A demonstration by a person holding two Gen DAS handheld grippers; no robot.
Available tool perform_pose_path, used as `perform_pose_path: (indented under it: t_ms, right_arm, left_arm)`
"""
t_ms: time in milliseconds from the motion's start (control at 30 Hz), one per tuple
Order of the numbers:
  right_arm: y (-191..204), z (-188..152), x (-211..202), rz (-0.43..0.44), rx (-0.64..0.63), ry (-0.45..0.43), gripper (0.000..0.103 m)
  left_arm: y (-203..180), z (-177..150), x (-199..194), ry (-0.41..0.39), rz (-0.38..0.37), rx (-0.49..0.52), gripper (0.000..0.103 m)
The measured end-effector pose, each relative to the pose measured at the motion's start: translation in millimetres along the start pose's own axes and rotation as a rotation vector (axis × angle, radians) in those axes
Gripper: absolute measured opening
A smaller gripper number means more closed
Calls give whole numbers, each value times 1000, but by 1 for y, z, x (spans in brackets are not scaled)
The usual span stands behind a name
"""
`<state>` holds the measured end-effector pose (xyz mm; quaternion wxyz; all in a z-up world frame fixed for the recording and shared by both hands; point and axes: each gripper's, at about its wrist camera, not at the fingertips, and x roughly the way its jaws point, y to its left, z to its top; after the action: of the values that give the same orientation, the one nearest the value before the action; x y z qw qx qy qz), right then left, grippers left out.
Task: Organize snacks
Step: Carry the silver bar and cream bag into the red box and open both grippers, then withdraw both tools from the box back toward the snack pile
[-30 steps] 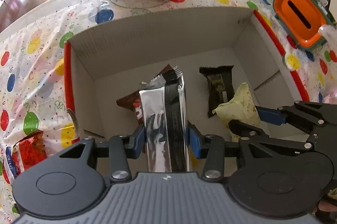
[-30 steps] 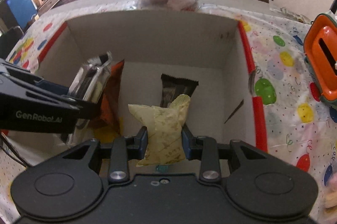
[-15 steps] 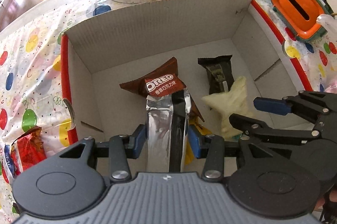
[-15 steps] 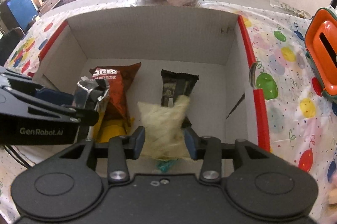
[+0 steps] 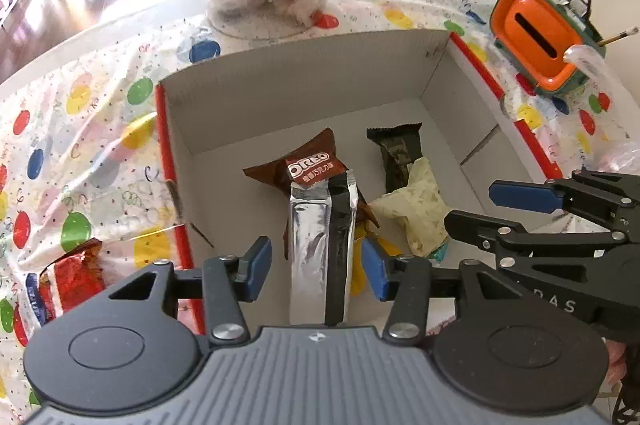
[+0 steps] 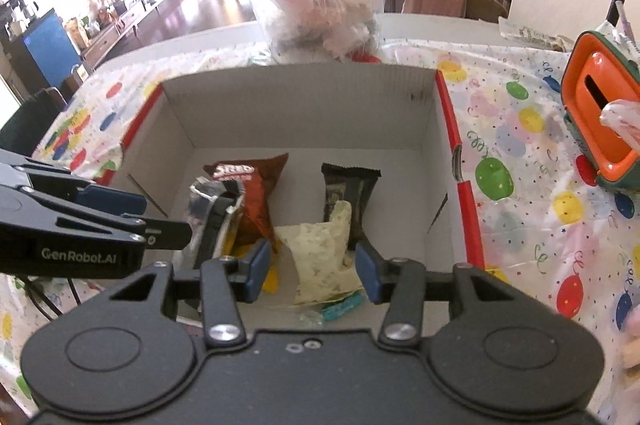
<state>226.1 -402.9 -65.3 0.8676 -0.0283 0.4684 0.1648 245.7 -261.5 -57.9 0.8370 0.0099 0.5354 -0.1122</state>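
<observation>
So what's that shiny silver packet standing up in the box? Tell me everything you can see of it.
The silver packet is a long foil snack wrapper, mirror-bright with a black band down its length and a crimped, slightly torn-looking top edge. It stands nearly upright inside the cardboard box, leaning against the brown Oreo packet behind it. It sits between the blue pads of the left gripper, whose jaws have just been opening, with gaps on both sides, so it is no longer pinched. Its bottom end is hidden behind the gripper body.

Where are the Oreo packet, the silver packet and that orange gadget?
Oreo packet [image 5: 310,165]: left wrist view, on its logo.
Silver packet [image 5: 310,237]: left wrist view, foil front.
Orange gadget [image 6: 600,105]: right wrist view, orange top face.
</observation>
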Motion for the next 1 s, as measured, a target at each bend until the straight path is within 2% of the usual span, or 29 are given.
perform_pose_path:
  t_ms: [100, 167, 200, 400, 500, 767, 833, 867, 1000]
  right_arm:
    - [5, 0, -7, 4, 3, -18, 48]
    - [9, -1, -11, 0, 6, -28, 51]
    - [10, -2, -13, 0, 9, -34, 56]
    - [24, -7, -27, 0, 4, -72, 71]
    - [32, -7, -34, -4, 2, -94, 79]
    - [57, -9, -47, 20, 20, -122, 89]
    - [64, -9, -49, 22, 25, -123, 92]
    - [68, -9, -50, 26, 28, -125, 97]
    - [85, -11, -51, 44, 25, -133, 102]
  left_arm:
    - [5, -4, -10, -23, -7, 2, 51]
    - [7, -6, -17, -43, -8, 8, 62]
    - [8, -8, -20, -54, -7, 10, 63]
    - [19, -17, -39, -94, -20, 16, 65]
    - [26, -23, -48, -123, -19, 21, 72]
    - [52, -42, -73, -192, -27, 9, 75]
    - [61, -48, -80, -216, -20, -2, 81]
    - [65, -51, -83, -224, -20, -7, 82]
    - [86, -60, -92, -226, -23, -29, 82]
